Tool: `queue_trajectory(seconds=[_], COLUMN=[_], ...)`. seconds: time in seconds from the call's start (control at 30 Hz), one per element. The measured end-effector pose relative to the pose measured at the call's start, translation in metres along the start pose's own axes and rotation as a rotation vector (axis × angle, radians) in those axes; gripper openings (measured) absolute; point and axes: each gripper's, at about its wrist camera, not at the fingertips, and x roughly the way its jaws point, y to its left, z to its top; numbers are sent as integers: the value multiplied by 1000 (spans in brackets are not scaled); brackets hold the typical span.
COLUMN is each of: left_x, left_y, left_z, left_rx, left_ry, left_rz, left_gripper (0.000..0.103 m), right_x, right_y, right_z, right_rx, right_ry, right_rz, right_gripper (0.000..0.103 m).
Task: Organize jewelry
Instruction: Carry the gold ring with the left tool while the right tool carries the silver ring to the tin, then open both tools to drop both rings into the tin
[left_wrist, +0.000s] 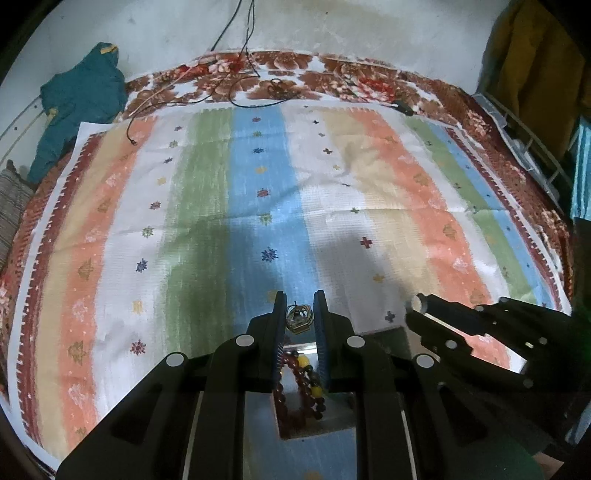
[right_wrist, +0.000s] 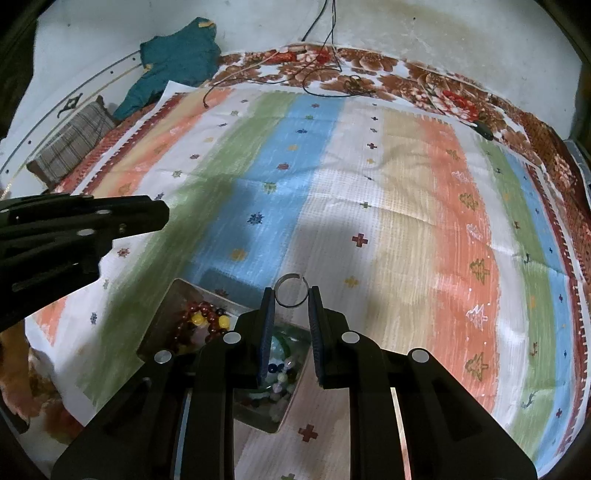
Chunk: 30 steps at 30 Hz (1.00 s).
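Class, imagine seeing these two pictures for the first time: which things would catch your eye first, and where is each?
The striped cloth covers nearly all the bed. The left gripper holds a small brass ornament above red beads in a tray. The right gripper pinches a silver ring beyond that tray.

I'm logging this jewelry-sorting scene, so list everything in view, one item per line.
silver ring: one, open band, between the right fingers
small ornament: one, brass and dark, between the left fingers
bead bracelets: several, dark red with yellow beads, in the box's left compartment
mixed beads: many, green, white and dark, in the next compartment
compartment box: one, metallic, near edge of the cloth
striped cloth: one, pastel bands, over a floral bedspread
teal garment: one, far left corner
black cables: a few, far edge
left hand-held gripper: black
right hand-held gripper: black
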Motion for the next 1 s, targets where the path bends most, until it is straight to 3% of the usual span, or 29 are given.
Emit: queue_trajectory(seconds=[0.5, 0.8, 0.87, 0.9, 0.93, 1.0], left_x=[-24, -25, -26, -26, -26, -26], left_y=[-21, -21, -19, -16, -13, -9], left_z=[-28, -34, -35, -34, -33, -34], left_rx=[56, 36, 18, 5, 0, -12], left_ry=[-18, -6, -15, -22, -28, -34], left_rz=[-28, -34, -51, -51, -39, -23], left_gripper=[14, 15, 21, 34, 35, 35], right_x=[-14, -15, -14, -15, -17, -20], right_y=[16, 22, 22, 21, 20, 17], right_z=[-16, -23, -23, -24, -24, -25], right_rx=[-38, -53, -57, -59, -62, -53], right_ry=[4, 12, 12, 8, -2, -9], right_rz=[46, 68, 60, 53, 45, 43], right_gripper=[19, 19, 22, 30, 37, 39])
